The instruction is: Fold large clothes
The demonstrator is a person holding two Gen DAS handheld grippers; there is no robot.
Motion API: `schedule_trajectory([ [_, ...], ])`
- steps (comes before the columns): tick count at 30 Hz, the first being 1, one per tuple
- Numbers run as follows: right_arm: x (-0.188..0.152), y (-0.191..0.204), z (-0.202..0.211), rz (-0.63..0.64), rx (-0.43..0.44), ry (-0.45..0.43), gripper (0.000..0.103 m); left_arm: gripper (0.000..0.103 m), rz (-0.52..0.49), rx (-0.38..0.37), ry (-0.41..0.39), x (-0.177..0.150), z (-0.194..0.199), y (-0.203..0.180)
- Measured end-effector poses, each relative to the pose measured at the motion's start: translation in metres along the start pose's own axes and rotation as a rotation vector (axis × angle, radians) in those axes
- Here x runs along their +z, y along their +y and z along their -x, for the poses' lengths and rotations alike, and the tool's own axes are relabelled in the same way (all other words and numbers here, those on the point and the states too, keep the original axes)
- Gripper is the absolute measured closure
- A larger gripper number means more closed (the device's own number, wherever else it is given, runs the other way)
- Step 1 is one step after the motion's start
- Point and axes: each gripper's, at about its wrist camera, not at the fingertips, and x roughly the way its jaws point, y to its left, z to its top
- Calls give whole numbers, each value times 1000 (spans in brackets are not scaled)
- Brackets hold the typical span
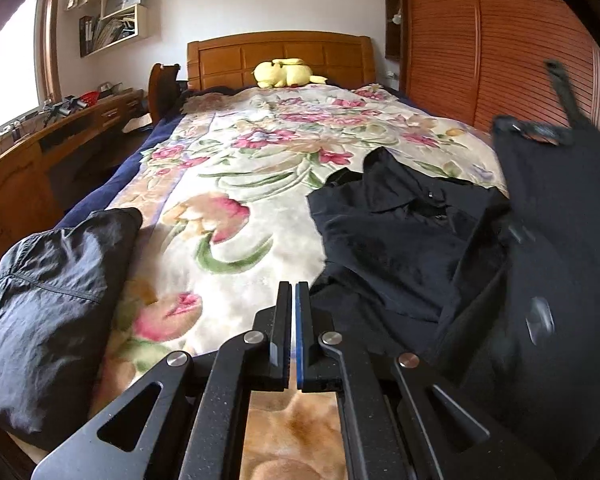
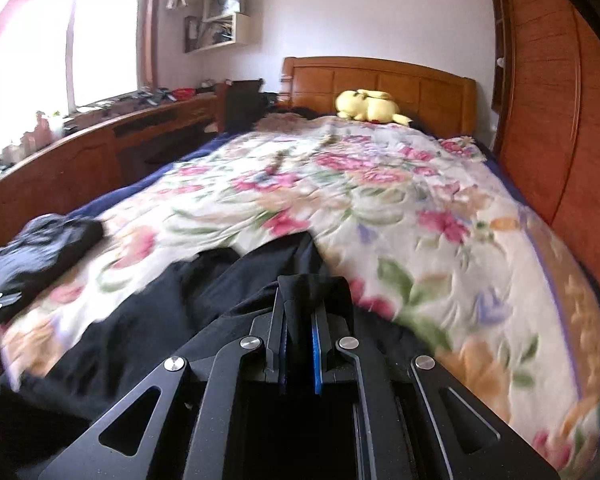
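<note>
A black collared shirt [image 1: 400, 236] lies rumpled on the floral blanket [image 1: 240, 184], just right of my left gripper [image 1: 294, 292]. That gripper is shut with nothing between its fingers and hovers low over the blanket's near end. At the far right of the left wrist view, part of the black cloth [image 1: 560, 216] hangs lifted and blurred. In the right wrist view my right gripper [image 2: 300, 286] is shut on a fold of the black shirt [image 2: 172, 312], which drapes over its fingertips and trails down to the left. A folded dark grey garment [image 1: 52, 300] [image 2: 40, 248] rests on the bed's left edge.
A yellow plush toy [image 1: 284, 73] lies by the wooden headboard [image 1: 280, 52]. A slatted wooden wardrobe [image 1: 500, 60] runs close along the bed's right side. A cluttered wooden desk [image 1: 60, 128] under a window stands to the left. Floral blanket [image 2: 380, 200] stretches ahead.
</note>
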Motion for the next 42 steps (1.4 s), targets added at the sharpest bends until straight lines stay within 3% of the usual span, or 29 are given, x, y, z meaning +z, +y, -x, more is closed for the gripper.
schedule_trajectory([
  [4, 30, -31, -67, -17, -184, 73, 94, 101, 31, 28, -4, 3, 0, 15],
  [6, 32, -51, -89, -44, -270, 112, 94, 101, 47, 36, -1, 5, -2, 23],
  [9, 20, -75, -107, -78, -332, 146, 94, 101, 55, 21, 11, 9, -9, 31],
  [10, 16, -77, -110, -95, -328, 159, 87, 100, 52, 13, 16, 11, -12, 30],
  [13, 2, -91, -119, -164, -294, 209, 54, 85, 35, -19, 24, 16, -23, 23],
  [17, -3, -98, -110, -168, -245, 200, 35, 75, 7, -68, 33, 22, -37, 5],
  [22, -25, -110, -82, -154, -201, 175, 32, 72, -17, -103, 58, 31, -57, -13],
  [26, -41, -116, -82, -129, -171, 228, 32, 72, -11, -128, 90, 40, -82, -17],
  [31, -46, -133, -105, -146, -141, 270, 32, 72, -26, -122, 120, 57, -115, -18],
  [42, -40, -153, -172, -153, -87, 269, 32, 72, -89, -100, 215, 92, -206, -17],
])
